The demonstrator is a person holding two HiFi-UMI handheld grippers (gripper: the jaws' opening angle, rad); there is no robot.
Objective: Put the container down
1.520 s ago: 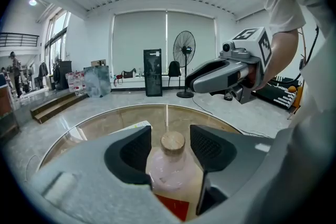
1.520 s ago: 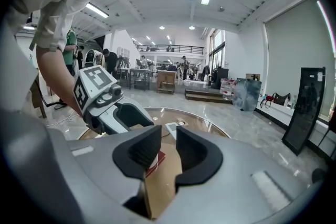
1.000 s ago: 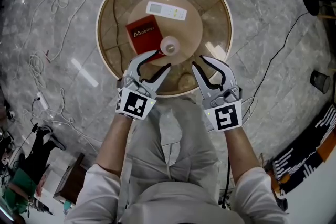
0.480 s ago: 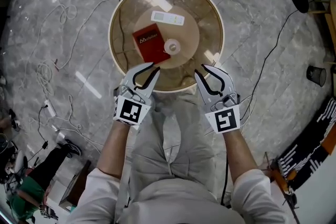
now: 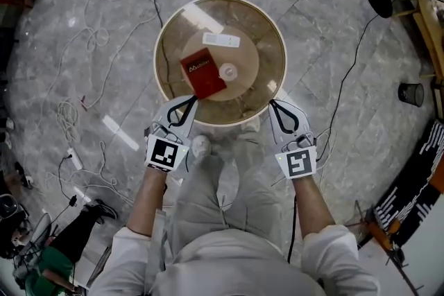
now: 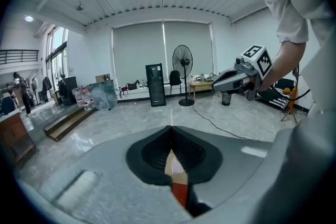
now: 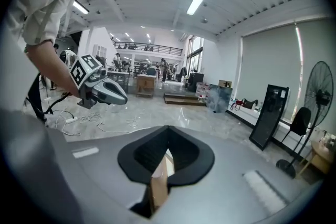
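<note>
Left gripper [image 5: 193, 100] was pressed fully together, its two jaws meeting at the tips with nothing pinched between them. In the left gripper view [image 6: 169, 129] only a sliver of pale tabletop and a strip of red showed through the gap behind the closed tips. It hung over the near left edge of the round glass-topped table with a pale rim [image 5: 164, 90].

Right gripper [image 5: 271, 103] was likewise closed on nothing, and the right gripper view [image 7: 168, 128] showed its tips touching. It hung over the near right edge of the table.

The small white round container [image 5: 227, 71] stood upright on the table close to the centre, free of both grippers. It lay beyond them and roughly between their lines, well apart from each, a little nearer the left one's tips than the right one's.

Just beside the container, on its left, lay a flat red rectangular box [image 5: 203, 73], its near corner close to the left gripper's tips. A white oblong remote control [image 5: 221, 40] lay toward the far edge of the table, apart from the container. The table stood on a grey marbled floor [image 5: 333, 45].
</note>
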